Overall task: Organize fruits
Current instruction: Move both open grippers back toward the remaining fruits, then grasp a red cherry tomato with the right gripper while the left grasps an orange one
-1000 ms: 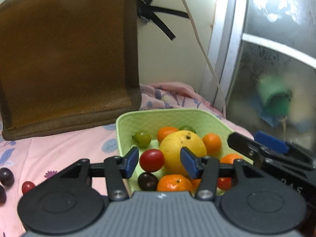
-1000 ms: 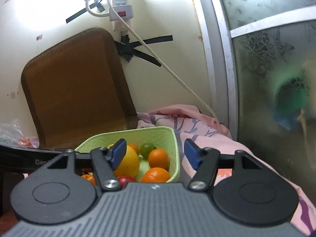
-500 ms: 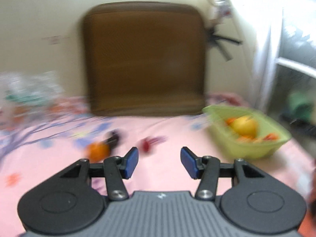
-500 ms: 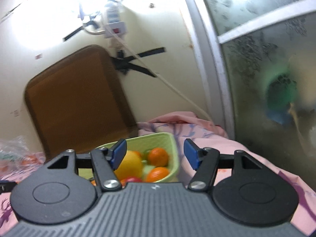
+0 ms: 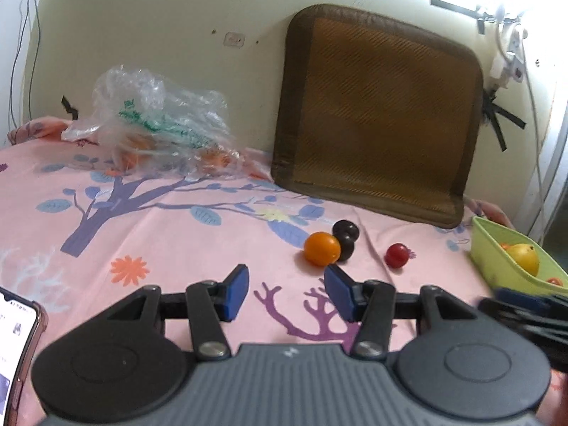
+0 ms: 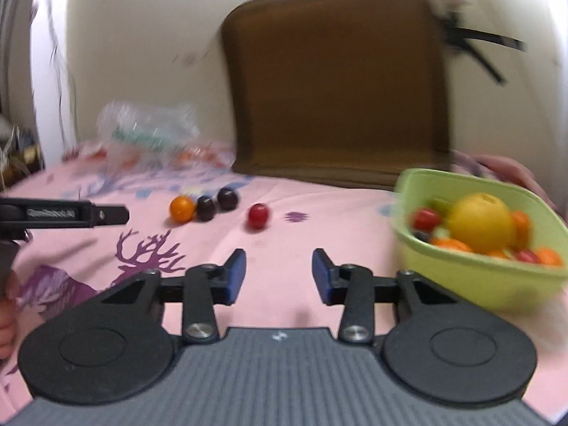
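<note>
On the pink sheet lie an orange fruit, two dark plums touching it, and a red cherry tomato apart to the right. The same orange fruit, plums and red tomato show in the right wrist view. A green basket with a big yellow fruit and several small fruits stands at the right; its corner shows in the left wrist view. My left gripper is open and empty, just short of the orange fruit. My right gripper is open and empty, left of the basket.
A brown cushion leans on the wall behind the fruits. A crumpled clear plastic bag with fruit lies at the back left. A phone lies at the near left edge. The left tool's side crosses the right view's left.
Both grippers have swung left, away from over the basket, and now face the loose fruits on the sheet. Both stay open and empty.
</note>
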Motion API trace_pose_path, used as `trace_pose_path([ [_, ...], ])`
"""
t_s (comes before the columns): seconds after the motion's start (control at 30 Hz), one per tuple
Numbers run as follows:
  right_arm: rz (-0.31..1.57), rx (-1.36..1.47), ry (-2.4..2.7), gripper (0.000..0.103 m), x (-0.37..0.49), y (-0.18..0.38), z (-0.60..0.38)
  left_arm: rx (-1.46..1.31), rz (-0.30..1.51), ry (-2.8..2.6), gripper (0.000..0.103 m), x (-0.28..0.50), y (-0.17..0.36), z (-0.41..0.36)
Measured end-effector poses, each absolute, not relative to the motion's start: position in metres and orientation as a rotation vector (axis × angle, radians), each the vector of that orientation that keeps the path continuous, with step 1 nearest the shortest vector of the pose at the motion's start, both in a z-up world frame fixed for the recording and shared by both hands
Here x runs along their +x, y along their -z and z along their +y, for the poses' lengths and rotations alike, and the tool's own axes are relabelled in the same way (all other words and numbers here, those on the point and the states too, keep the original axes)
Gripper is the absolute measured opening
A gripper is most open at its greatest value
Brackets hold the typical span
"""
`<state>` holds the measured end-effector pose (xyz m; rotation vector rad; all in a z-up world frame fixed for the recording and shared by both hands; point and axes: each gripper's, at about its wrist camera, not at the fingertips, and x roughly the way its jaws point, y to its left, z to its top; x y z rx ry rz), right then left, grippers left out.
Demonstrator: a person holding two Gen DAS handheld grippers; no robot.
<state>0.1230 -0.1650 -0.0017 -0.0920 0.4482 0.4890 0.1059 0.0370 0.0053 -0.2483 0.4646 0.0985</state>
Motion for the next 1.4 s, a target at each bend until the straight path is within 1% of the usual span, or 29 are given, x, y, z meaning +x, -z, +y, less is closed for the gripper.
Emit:
trace_pose_path([
  [0.13,0.469,-0.111,-0.473,0.043,0.166,0.001,-0.139,-0.230,0.454,-0.089,0.048,0.107,-0.005,0.031],
  [0.23,0.546,-0.060,-0.492,0.043,0.205,0.005,-0.131,-0.226,0.453,-0.087,0.048,0.108,-0.005,0.030],
  [0.33,0.611,-0.018,-0.496,0.044,0.224,0.012,-0.123,-0.223,0.448,-0.085,0.048,0.108,-0.005,0.030],
  [0.37,0.628,-0.005,-0.510,0.043,0.229,0.013,-0.122,-0.221,0.447,-0.084,0.048,0.108,-0.005,0.029],
  [0.4,0.638,-0.005,-0.515,0.039,0.230,0.014,-0.121,-0.220,0.447,-0.083,0.048,0.108,-0.005,0.029],
  [0.43,0.633,-0.007,-0.512,0.028,0.228,0.013,-0.122,-0.220,0.448,-0.082,0.048,0.108,-0.005,0.029],
  [0.47,0.633,-0.010,-0.520,0.025,0.224,0.013,-0.122,-0.222,0.451,-0.080,0.048,0.108,-0.005,0.030],
  [0.53,0.620,0.006,-0.516,0.025,0.209,0.011,-0.131,-0.236,0.465,-0.075,0.049,0.111,-0.005,0.033],
  [0.57,0.620,0.023,-0.524,0.025,0.202,0.012,-0.136,-0.241,0.473,-0.070,0.054,0.113,-0.005,0.034],
  [0.6,0.627,0.036,-0.538,0.025,0.194,0.013,-0.142,-0.242,0.478,-0.054,0.057,0.116,-0.006,0.034],
  [0.67,0.618,0.052,-0.554,0.025,0.175,0.014,-0.154,-0.214,0.468,-0.049,0.064,0.125,-0.009,0.031],
  [0.73,0.616,0.061,-0.576,0.025,0.158,0.015,-0.163,-0.154,0.467,-0.032,0.067,0.140,-0.010,0.022],
  [0.87,0.605,0.068,-0.591,0.026,0.143,0.016,-0.170,-0.129,0.534,0.039,0.066,0.174,-0.007,0.014],
  [0.93,0.599,0.072,-0.590,0.026,0.144,0.016,-0.170,-0.105,0.534,0.033,0.066,0.182,-0.007,0.012],
  [1.0,0.600,0.088,-0.584,0.026,0.146,0.016,-0.171,-0.096,0.560,0.030,0.063,0.190,-0.005,0.012],
  [1.03,0.597,0.099,-0.585,0.026,0.147,0.016,-0.172,-0.109,0.581,0.039,0.059,0.193,-0.003,0.013],
  [1.07,0.596,0.106,-0.586,0.026,0.147,0.016,-0.172,-0.122,0.600,0.045,0.051,0.195,-0.001,0.015],
  [1.2,0.592,0.126,-0.592,0.026,0.146,0.016,-0.176,-0.155,0.608,0.027,0.038,0.195,0.002,0.020],
  [1.23,0.591,0.130,-0.591,0.026,0.146,0.016,-0.176,-0.164,0.606,0.018,0.032,0.194,0.002,0.023],
  [1.4,0.576,0.149,-0.574,0.026,0.144,0.015,-0.181,-0.207,0.573,0.008,0.031,0.177,0.002,0.027],
])
